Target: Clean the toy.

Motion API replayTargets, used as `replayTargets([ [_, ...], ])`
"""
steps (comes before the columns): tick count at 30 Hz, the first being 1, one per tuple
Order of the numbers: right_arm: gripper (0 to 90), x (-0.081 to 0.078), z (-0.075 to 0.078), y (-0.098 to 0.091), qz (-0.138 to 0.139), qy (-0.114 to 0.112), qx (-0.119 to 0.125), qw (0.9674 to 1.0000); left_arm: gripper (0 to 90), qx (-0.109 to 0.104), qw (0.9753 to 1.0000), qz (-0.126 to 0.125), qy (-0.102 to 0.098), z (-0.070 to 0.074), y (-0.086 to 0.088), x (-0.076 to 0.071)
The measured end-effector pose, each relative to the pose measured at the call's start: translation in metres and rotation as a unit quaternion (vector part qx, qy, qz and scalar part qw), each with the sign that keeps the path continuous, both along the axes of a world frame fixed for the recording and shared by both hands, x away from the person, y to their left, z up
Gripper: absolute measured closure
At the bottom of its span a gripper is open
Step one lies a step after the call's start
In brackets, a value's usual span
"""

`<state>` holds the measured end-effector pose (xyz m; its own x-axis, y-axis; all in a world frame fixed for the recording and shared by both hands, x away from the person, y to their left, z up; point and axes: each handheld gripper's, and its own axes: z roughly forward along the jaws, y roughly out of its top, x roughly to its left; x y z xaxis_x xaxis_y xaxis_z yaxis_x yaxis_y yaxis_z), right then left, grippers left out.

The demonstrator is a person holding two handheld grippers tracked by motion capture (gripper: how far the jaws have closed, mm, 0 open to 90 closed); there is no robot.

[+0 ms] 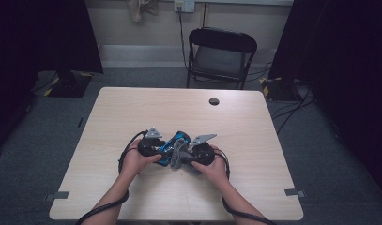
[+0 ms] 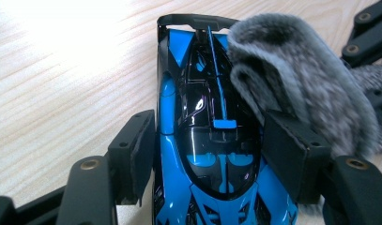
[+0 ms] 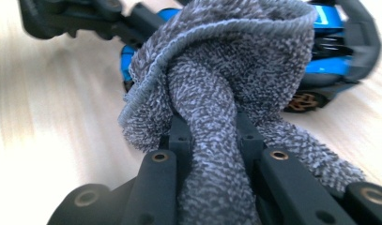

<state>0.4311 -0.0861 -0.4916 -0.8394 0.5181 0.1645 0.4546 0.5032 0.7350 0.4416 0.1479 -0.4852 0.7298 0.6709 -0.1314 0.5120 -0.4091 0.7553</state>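
High view: near the table's (image 1: pixel 132 108) front edge, two hands bring the left gripper (image 1: pixel 156 149) and right gripper (image 1: pixel 187 157) together around a blue toy car (image 1: pixel 175 142); a chair (image 1: pixel 220 56) stands beyond the far edge.

Left gripper view: its jaws clamp the car's (image 2: pixel 212 140) sides while a grey cloth (image 2: pixel 296 89) lies over one flank.

Right gripper view: its jaws are closed on the bunched cloth (image 3: pixel 217 93), pressed against the car (image 3: pixel 327 44). Wiping seems underway, with most bodywork left; nothing obstructs.

A toy car (image 1: pixel 173 143) sits on the table (image 1: pixel 132 112) between two grippers; a cloth (image 1: pixel 178 154) rests against its right side.
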Motion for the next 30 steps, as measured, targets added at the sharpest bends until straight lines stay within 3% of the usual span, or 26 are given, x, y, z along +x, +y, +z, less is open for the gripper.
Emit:
replayTargets([
  [11, 74.7, 0.01, 0.003, -0.003, -0.011, -0.006, -0.019, 0.9997, 36.4, -0.002, 1.0, 0.001, 0.002, 0.0, 0.001, 0.0],
  [18, 74.7, 0.016, 0.001, -0.011, -0.027, 0.001, -0.007, 0.9996, 36.5, -0.008, 1.0, 0.004, 0.002, -0.001, 0.002, 0.0],
  [30, 74.6, 0.022, 0.003, -0.015, -0.037, 0.002, -0.014, 0.9992, 36.6, -0.006, 0.9999, 0.007, 0.006, -0.001, 0.001, 0.0],
])
